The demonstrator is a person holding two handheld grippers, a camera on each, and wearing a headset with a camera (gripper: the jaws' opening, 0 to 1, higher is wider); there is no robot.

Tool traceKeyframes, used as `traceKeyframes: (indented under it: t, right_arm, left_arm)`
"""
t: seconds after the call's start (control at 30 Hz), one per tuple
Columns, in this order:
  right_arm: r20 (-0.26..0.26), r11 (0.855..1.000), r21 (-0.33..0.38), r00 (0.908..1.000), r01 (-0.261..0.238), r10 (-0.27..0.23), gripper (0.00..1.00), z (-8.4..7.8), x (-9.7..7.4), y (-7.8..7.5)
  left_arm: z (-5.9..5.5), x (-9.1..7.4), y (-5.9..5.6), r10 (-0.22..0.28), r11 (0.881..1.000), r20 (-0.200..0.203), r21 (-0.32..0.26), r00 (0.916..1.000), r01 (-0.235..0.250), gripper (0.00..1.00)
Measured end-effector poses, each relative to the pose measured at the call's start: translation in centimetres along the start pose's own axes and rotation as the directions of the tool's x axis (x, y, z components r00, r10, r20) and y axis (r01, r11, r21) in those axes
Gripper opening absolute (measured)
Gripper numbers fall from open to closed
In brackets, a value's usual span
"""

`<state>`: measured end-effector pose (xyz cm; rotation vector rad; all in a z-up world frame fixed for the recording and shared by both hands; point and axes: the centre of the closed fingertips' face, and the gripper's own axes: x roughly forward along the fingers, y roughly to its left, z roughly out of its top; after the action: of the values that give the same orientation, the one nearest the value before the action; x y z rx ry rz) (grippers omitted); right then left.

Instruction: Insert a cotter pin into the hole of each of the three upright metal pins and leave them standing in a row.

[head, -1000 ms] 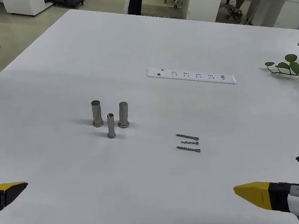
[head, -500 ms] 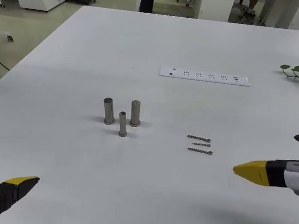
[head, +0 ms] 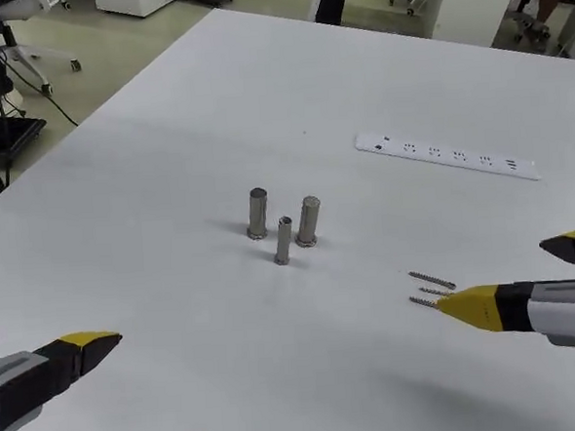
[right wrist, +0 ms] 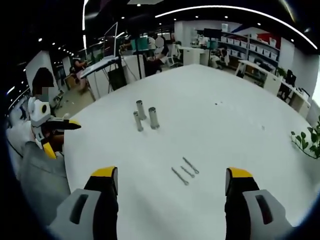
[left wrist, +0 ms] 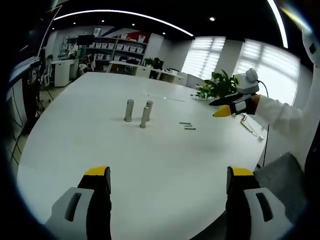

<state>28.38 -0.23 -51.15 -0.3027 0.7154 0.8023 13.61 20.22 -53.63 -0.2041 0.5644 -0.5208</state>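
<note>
Head view: white table [head: 148, 165], three metal pins [head: 284, 240] clustered just left of centre. All stand upright, long axes vertical, wider feet on the tabletop. Two thicker ones stand side by side on the far side. A thinner one stands nearer, in front of the gap between them (a triangle, not a row). Cross-holes are too small to make out.

The cotter pins [head: 431, 290], three of them, lie flat and loose to the right of the metal pins, well apart from them. They are parallel, ranked near to far, with long axes running left to right and the right ends slanting a little nearer.

This view also shows a white power strip [head: 447, 156] on the far right of the table.

Left gripper [head: 152, 395] is at the near left, jaws spread wide with nothing between them. Right gripper [head: 491, 275] is at the near right, jaws likewise parted and empty. Its nearer tip overlaps the right end of the nearest cotter pin in this picture.

Left gripper view settles that: the right gripper hangs above the tabletop, off the cotter pins, in front of a leafy plant [left wrist: 217, 85].

Right gripper view looks straight down its own jaws at the cotter pins, with the metal pins beyond. The left gripper sits at the left table edge, on a pale sleeve [right wrist: 30, 165].
</note>
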Motion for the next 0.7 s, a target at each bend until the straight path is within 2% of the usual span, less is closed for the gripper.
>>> traceKeyframes:
  t: [0.17, 0.23, 0.37, 0.53, 0.7]
  right_arm:
    - [0.013, 0.999, -0.031, 0.9994, -0.031, 0.032, 0.85, 1.9, 1.4, 0.5]
    - [0.029, 0.997, -0.059, 0.9985, -0.045, 0.047, 0.85, 2.7, 2.1, 0.0]
    - [0.021, 0.996, -0.077, 0.9982, -0.053, 0.055, 0.83, 3.6, 3.3, -0.1]
    - [0.030, 0.991, -0.110, 0.9961, -0.079, 0.082, 0.78, 5.0, 4.2, 0.7]
    - [0.012, 0.985, -0.140, 0.9943, -0.104, 0.106, 0.77, 5.9, 5.2, 1.4]
  left_arm:
    - [-0.1, -0.4, 0.0, 0.003, 1.000, 0.003, -0.006, 1.0000, -0.003, 0.96]
    - [-0.1, -0.4, 0.0, 0.008, 1.000, 0.007, -0.009, 0.9999, -0.008, 0.96]
    - [-0.1, -0.5, 0.0, 0.008, 1.000, 0.011, -0.012, 0.9999, -0.008, 0.95]
    - [-0.2, -0.6, 0.0, 0.000, 1.000, 0.003, -0.020, 1.0000, 0.000, 0.94]
    - [0.1, -0.6, 0.2, 0.000, 1.000, 0.016, -0.021, 0.9999, 0.001, 0.93]
